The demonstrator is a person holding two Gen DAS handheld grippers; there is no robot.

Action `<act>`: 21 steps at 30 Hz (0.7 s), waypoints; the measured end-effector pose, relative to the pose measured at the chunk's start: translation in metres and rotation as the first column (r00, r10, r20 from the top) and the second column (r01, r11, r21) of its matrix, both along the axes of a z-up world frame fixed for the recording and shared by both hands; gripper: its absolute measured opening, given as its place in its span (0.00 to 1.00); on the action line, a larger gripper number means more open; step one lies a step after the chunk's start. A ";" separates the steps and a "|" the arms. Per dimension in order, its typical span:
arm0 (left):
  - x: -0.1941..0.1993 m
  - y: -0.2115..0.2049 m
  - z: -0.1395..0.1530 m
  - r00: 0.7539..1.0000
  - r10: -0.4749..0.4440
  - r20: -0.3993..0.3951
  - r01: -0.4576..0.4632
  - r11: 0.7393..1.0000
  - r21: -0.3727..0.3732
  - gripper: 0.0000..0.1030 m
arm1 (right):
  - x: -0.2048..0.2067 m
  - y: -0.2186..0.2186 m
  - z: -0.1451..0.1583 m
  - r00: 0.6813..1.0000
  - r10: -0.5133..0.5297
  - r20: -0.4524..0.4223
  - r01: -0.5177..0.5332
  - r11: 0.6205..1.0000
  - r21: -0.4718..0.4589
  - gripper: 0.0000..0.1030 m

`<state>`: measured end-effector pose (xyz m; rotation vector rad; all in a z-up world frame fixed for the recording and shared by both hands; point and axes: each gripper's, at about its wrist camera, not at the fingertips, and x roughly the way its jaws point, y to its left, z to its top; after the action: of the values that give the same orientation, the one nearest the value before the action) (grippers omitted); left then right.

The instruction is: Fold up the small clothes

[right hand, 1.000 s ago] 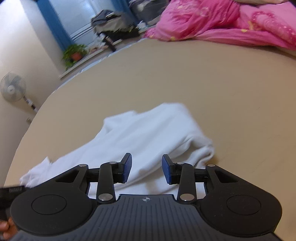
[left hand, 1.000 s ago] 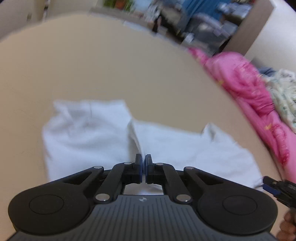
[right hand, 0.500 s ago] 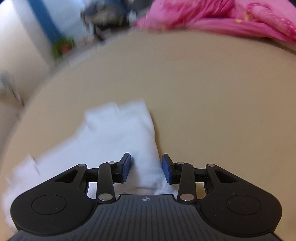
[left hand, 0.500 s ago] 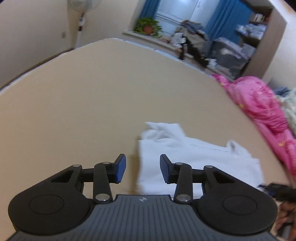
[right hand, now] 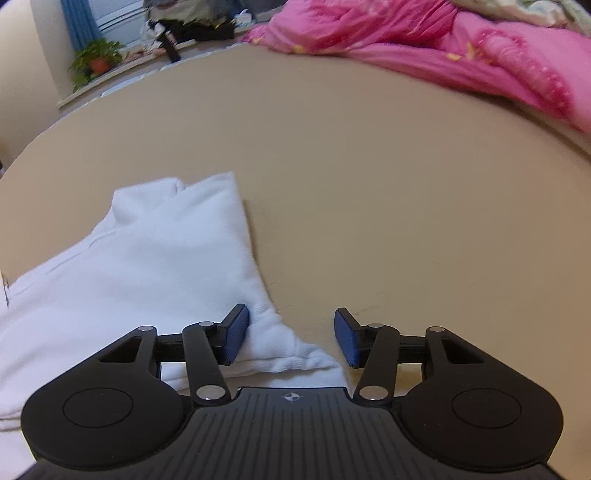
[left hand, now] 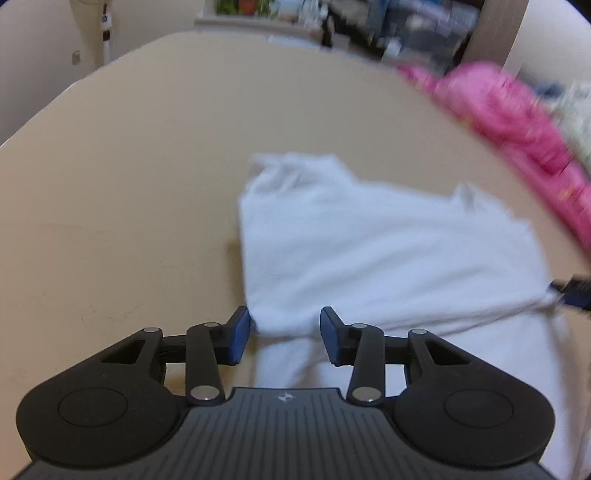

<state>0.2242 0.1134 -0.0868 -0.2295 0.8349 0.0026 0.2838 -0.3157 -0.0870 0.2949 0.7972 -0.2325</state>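
Observation:
A small white garment [left hand: 369,258] lies partly folded on the tan surface [left hand: 129,184]. My left gripper [left hand: 284,332] is open, with the garment's near left corner between its blue pads. In the right wrist view the garment [right hand: 147,266] lies at the left. My right gripper [right hand: 291,338] is open around its near right corner, left pad touching the cloth. The right gripper's tip [left hand: 570,291] shows at the far right of the left wrist view, at the garment's edge.
A pink quilt [right hand: 461,51] is heaped along the far right of the surface and also shows in the left wrist view [left hand: 517,122]. A potted plant [right hand: 94,61], blue curtains and clutter stand beyond the far edge. A fan stand [left hand: 105,33] is at the far left.
The left gripper opened, letting go of the cloth, and now sits at the garment's left corner. The right gripper opened a little wider and moved to the garment's right corner.

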 end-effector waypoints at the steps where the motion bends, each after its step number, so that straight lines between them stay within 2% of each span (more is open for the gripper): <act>1: -0.006 0.000 0.002 0.999 -0.010 0.049 0.011 1.000 -0.013 0.44 | -0.005 0.001 0.002 1.000 -0.002 0.019 0.002 1.000 -0.011 0.42; 2: -0.006 -0.005 -0.003 0.998 -0.030 0.047 0.029 0.999 0.015 0.44 | -0.006 0.001 -0.002 1.000 0.006 0.004 -0.006 1.000 -0.014 0.41; 3: 0.000 -0.012 -0.016 0.998 -0.043 -0.042 0.047 0.995 0.086 0.46 | -0.007 -0.003 -0.009 0.999 0.014 -0.028 -0.014 1.000 0.005 0.41; 4: 0.005 -0.013 -0.028 0.991 -0.046 -0.122 0.061 0.990 0.123 0.47 | -0.011 -0.009 -0.015 0.999 0.007 -0.048 -0.005 1.000 0.031 0.46; 5: -0.003 -0.010 -0.023 0.996 -0.025 -0.086 0.034 0.994 0.105 0.47 | -0.017 -0.015 -0.013 0.998 -0.016 -0.068 0.018 0.999 0.037 0.48; 6: -0.008 -0.008 -0.014 0.995 0.002 -0.095 0.006 0.996 0.085 0.44 | -0.024 -0.018 -0.005 0.995 -0.041 -0.091 0.044 0.999 0.026 0.48; 7: -0.016 -0.006 -0.003 0.996 0.018 -0.085 -0.012 0.997 0.071 0.43 | -0.034 -0.020 0.007 0.994 -0.062 -0.089 0.063 0.998 0.008 0.40; 10: -0.055 -0.009 0.033 0.999 0.034 0.019 -0.036 0.996 0.076 0.43 | -0.077 -0.035 0.046 0.999 -0.028 0.032 0.026 0.997 0.067 0.39; 15: -0.136 -0.020 0.063 0.997 0.042 0.071 -0.047 0.996 0.071 0.43 | -0.155 -0.064 0.081 0.988 0.064 0.139 -0.084 0.987 0.141 0.39; 18: -0.183 -0.028 0.066 0.998 0.050 0.026 -0.052 0.996 0.075 0.43 | -0.199 -0.076 0.071 0.984 0.111 0.140 -0.132 0.980 0.149 0.39; 21: -0.219 -0.029 0.051 0.993 0.087 -0.085 -0.085 0.996 0.029 0.43 | -0.226 -0.082 0.044 0.991 0.125 0.051 -0.132 0.977 0.170 0.39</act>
<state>0.0054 0.0840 -0.0357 -0.2430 0.9094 0.1043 0.0577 -0.3980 -0.0428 0.4094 0.7947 -0.0351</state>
